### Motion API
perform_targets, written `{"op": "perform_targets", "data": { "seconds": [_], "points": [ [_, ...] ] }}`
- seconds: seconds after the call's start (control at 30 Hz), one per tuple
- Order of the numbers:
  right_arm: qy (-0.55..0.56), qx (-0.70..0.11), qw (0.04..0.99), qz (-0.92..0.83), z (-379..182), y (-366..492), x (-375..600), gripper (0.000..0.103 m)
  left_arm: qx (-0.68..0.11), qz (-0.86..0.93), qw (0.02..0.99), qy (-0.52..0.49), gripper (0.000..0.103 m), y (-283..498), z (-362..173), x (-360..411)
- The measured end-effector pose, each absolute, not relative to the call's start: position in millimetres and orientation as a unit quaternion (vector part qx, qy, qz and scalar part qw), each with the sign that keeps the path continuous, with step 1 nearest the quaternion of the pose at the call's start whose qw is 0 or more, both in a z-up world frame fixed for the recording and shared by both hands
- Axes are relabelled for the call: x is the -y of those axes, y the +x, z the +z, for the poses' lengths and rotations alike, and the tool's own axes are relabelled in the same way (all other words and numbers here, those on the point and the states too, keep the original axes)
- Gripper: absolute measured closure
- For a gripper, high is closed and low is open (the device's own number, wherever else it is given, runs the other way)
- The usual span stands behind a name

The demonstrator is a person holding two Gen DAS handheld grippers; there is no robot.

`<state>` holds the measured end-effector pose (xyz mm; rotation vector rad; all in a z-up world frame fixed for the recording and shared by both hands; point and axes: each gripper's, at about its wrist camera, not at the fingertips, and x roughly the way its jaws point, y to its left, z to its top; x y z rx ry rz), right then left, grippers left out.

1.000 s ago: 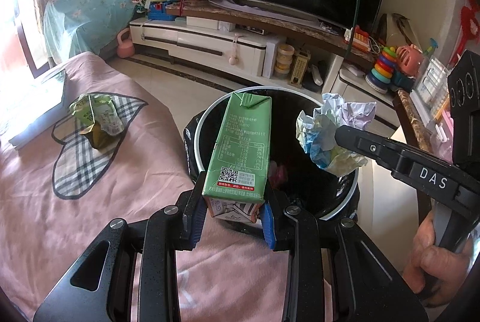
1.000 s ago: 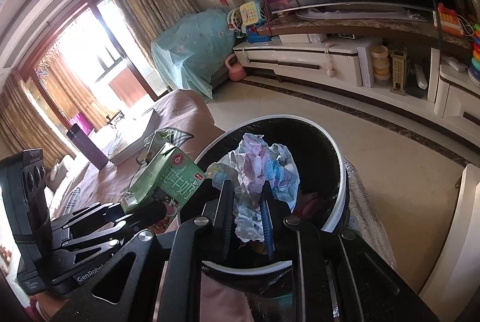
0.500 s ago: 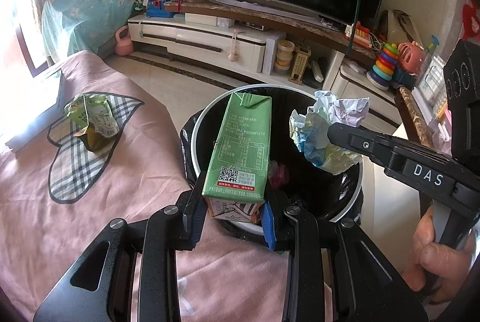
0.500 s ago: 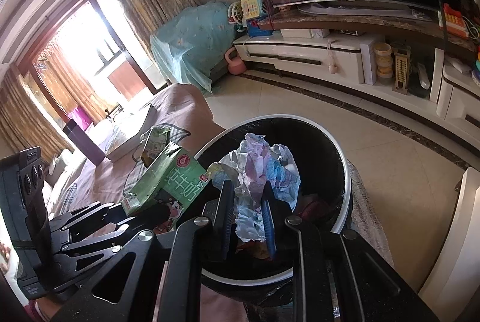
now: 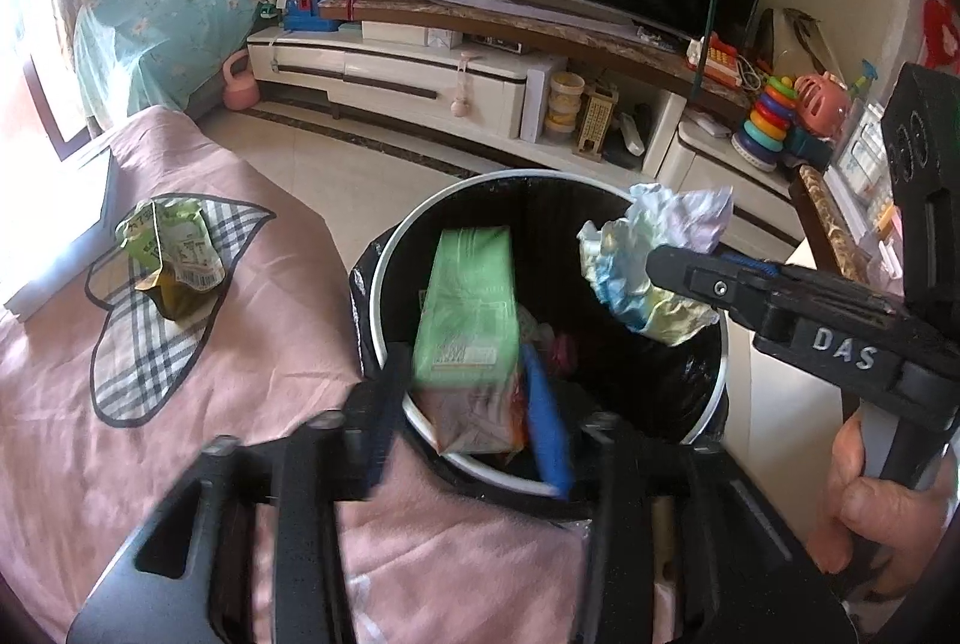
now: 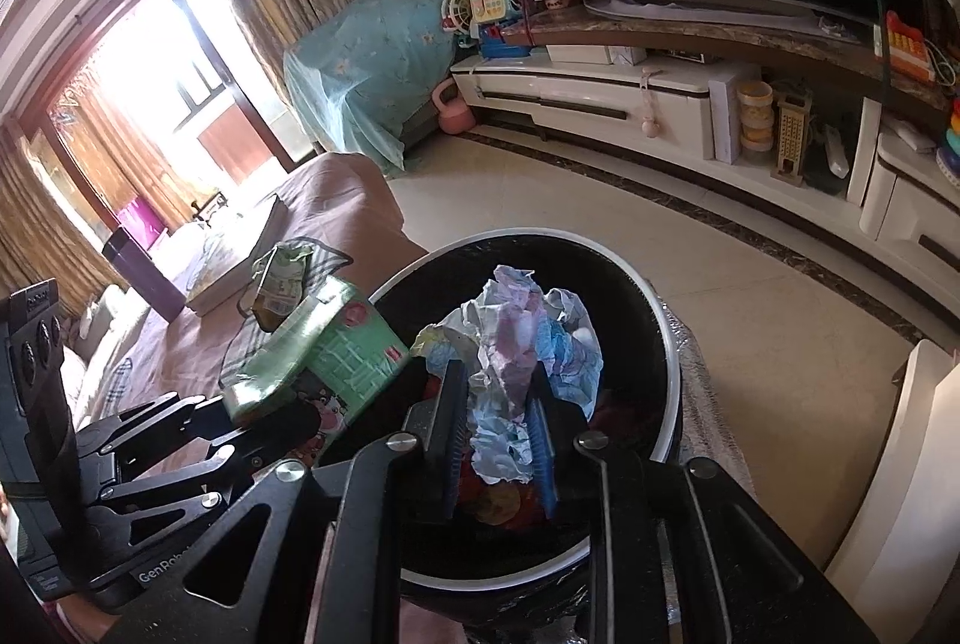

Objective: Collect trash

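A green milk carton (image 5: 468, 320) is blurred and tipping into the black round bin (image 5: 540, 182), between the spread jaws of my left gripper (image 5: 468, 428), which is open over the bin's near rim. It also shows in the right wrist view (image 6: 324, 362). My right gripper (image 6: 501, 425) is shut on a crumpled paper ball (image 6: 528, 344) and holds it above the bin (image 6: 660, 332); the ball also shows in the left wrist view (image 5: 654, 260). A crumpled green wrapper (image 5: 171, 254) lies on the pink cloth with the plaid patch.
The pink-covered table (image 5: 120, 434) lies left of the bin. A white TV stand (image 5: 420, 86) with toys stands behind, across tiled floor. A purple cup (image 6: 144, 278) and a book (image 6: 234, 260) sit farther along the table.
My left gripper has opened and the green carton is dropping from it into the bin. The right gripper still holds the paper ball over the bin.
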<state>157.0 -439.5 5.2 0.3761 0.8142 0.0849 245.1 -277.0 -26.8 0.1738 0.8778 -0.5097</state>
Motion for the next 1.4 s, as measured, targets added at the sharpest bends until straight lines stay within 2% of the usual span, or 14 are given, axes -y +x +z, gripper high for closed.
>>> {"op": "perform_targets", "data": {
  "seconds": [0.03, 0.1, 0.17, 0.27, 0.43, 0.6, 0.83, 1.0, 1.1, 1.23, 1.4],
  "points": [
    [0.184, -0.392, 0.900, 0.038, 6, 156, 441, 0.062, -0.418, -0.241, 0.872, 0.083, 0.038, 244, -26, 275],
    [0.192, -0.387, 0.901, 0.038, 9, 153, 444, 0.044, -0.408, -0.237, 0.878, 0.078, 0.037, 240, -22, 268],
    [0.197, -0.381, 0.903, 0.041, 13, 149, 443, 0.043, -0.404, -0.235, 0.881, 0.070, 0.034, 236, -18, 259],
    [0.202, -0.369, 0.906, 0.046, 19, 142, 441, 0.030, -0.397, -0.226, 0.888, 0.055, 0.028, 226, -13, 241],
    [0.211, -0.349, 0.912, 0.049, 24, 123, 430, 0.021, -0.384, -0.206, 0.900, 0.014, 0.025, 200, -8, 199],
    [0.219, -0.327, 0.918, 0.045, 30, 94, 413, 0.004, -0.368, -0.194, 0.909, -0.015, 0.024, 170, -5, 166],
    [0.206, -0.301, 0.931, 0.037, 38, 52, 384, 0.002, -0.330, -0.178, 0.927, -0.023, 0.020, 123, 2, 140],
    [0.164, -0.262, 0.951, 0.028, 67, 23, 361, 0.001, -0.289, -0.175, 0.941, -0.027, 0.017, 94, 20, 123],
    [0.119, -0.205, 0.972, 0.008, 90, -6, 344, 0.000, -0.243, -0.162, 0.956, -0.035, 0.000, 73, 34, 110],
    [0.072, -0.158, 0.985, -0.014, 96, -31, 327, 0.000, -0.199, -0.138, 0.970, -0.028, 0.000, 55, 41, 102],
    [0.038, -0.148, 0.988, -0.039, 89, -39, 318, 0.000, -0.172, -0.111, 0.979, -0.006, 0.000, 40, 37, 106]
  ]
}}
